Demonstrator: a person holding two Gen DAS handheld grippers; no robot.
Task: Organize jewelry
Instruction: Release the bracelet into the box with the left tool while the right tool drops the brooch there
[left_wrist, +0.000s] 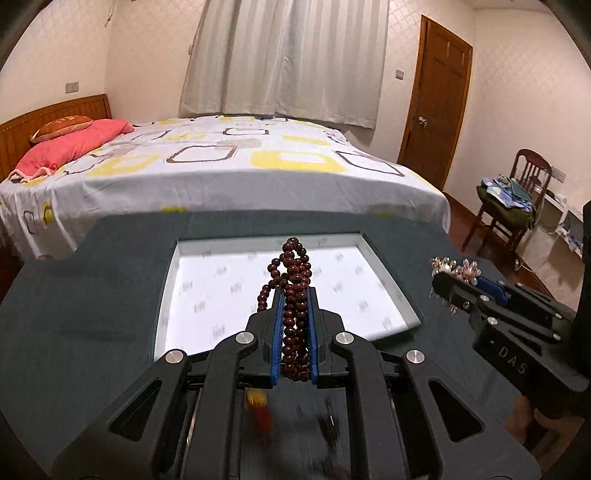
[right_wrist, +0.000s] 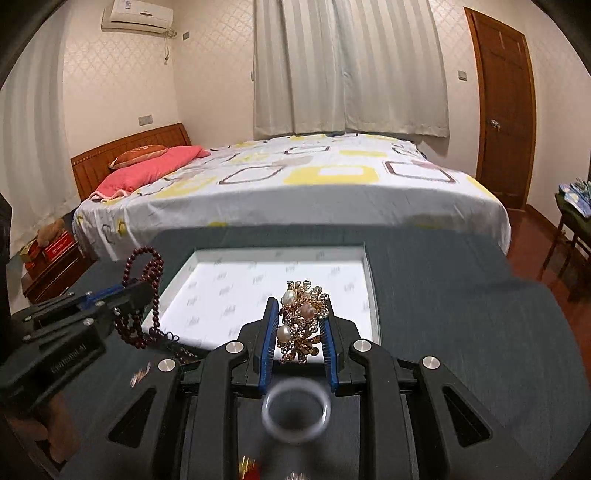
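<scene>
Left tool (left_wrist: 295, 314) is clamping a bead string (left_wrist: 293, 295); right tool (right_wrist: 301, 332) is gripping a pearl brooch (right_wrist: 303, 317). Both are hovering before the white tray (right_wrist: 371, 280), centre frame. Best lowering fully inside before releasing.

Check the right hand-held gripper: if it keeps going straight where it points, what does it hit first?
Probably the white tray. The right hand-held gripper, shut on the pearl brooch, points over its near edge, so the brooch would likely meet the tray's lining first. Height above it is unclear.
</scene>
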